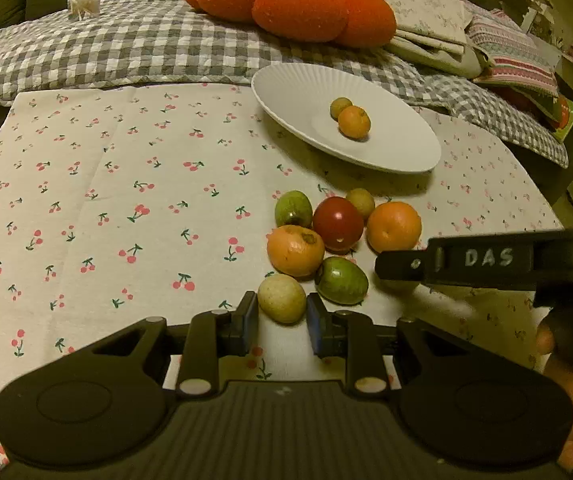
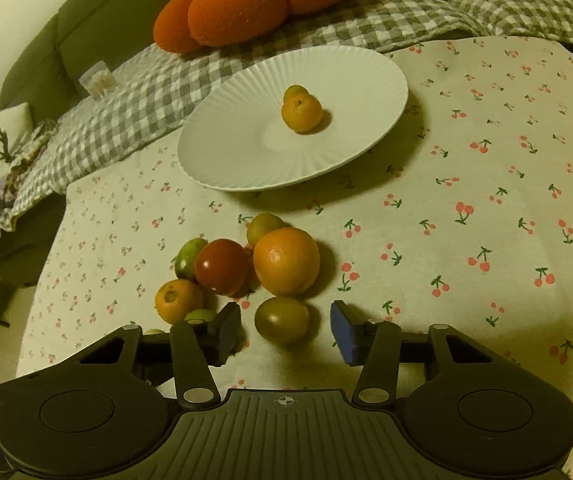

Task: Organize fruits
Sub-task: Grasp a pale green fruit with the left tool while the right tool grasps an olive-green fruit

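White porcelain, ribbed at the rim: the plate [image 1: 286, 92] sits at the far side of the cherry-print cloth [image 1: 106, 200], and it carries two of the fruits, a small orange one [image 1: 353, 121] touching a smaller greenish one [image 1: 340, 107] behind it.

The rest of the fruit lies in a loose cluster on the cloth, nearer to you than the plate and apart from it. A red tomato [image 1: 337, 223] sits in the middle. Around it lie a green fruit [image 1: 293, 208], a small dull yellow one [image 1: 360, 201], a round orange [image 1: 393, 227] and a blemished orange [image 1: 295, 251].

Your left gripper [image 1: 282, 314] is clamped on the pale yellow fruit [image 1: 281, 298] at the near edge of the cluster, with a pad against each side of it. The fruit rests on the cloth.

Your right gripper [image 2: 284, 330] stands with its jaws apart around the green-brown fruit [image 2: 282, 320], just beside the pale one. A gap shows on either side, so neither pad touches it. The right wrist view shows that fruit lying on the cloth, near the round orange.

Behind the plate, a grey checked blanket [image 1: 126, 48] covers the sofa, and a lobed orange cushion [image 1: 286, 0] rests on it.
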Demonstrator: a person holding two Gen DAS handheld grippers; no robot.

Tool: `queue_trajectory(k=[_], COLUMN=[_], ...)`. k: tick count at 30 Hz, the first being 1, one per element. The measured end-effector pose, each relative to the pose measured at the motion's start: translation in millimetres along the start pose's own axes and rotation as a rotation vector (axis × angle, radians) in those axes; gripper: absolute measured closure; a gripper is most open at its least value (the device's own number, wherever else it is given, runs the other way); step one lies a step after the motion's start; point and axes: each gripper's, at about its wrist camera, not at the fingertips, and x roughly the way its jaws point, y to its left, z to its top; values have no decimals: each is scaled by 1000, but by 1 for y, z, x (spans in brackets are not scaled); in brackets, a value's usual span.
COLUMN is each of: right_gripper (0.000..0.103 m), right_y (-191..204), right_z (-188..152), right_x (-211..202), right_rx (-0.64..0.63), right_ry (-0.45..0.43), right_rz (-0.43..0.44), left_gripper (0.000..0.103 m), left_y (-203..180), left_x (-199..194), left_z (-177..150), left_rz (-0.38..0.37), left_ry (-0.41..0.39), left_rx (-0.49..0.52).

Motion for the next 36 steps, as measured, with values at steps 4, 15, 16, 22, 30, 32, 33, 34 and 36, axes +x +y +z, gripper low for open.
queue_trajectory(k=[4, 15, 16, 22, 30, 32, 33, 34, 36], right_gripper=[68, 75, 75, 75, 75, 75, 75, 75, 74], right_y=[5, 9, 9, 8, 3, 0, -1, -2, -5], right_z=[-1, 2, 2, 6, 13, 15, 16, 18, 21], right_x=[3, -12, -14, -22, -35, -39, -42, -44, -49], right_rx=[-32, -26, -31, -31, -23, -17, -15, -14, -7], right_ry=[-9, -29, -36, -56, -93, -103, -110, -118, -137], right_rz=[-24, 1, 2, 6, 13, 18, 19, 19, 18], left_gripper=[79, 79, 79, 79, 79, 79, 79, 79, 79], left_y=[1, 2, 2, 1, -1, -1, -1, -2, -2], left_x=[-1, -9, -9, -12, -19, -20, -21, -21, -22], left_z=[1, 5, 6, 11, 19, 22, 23, 25, 28], left_rz=[8, 8, 8, 4, 3, 4, 3, 3, 0], left_ry=[-3, -25, -28, -41, -71, -78, -83, -88, -99], left_rx=[-5, -32, -34, -44, -43, -44, -43, -42, -42])
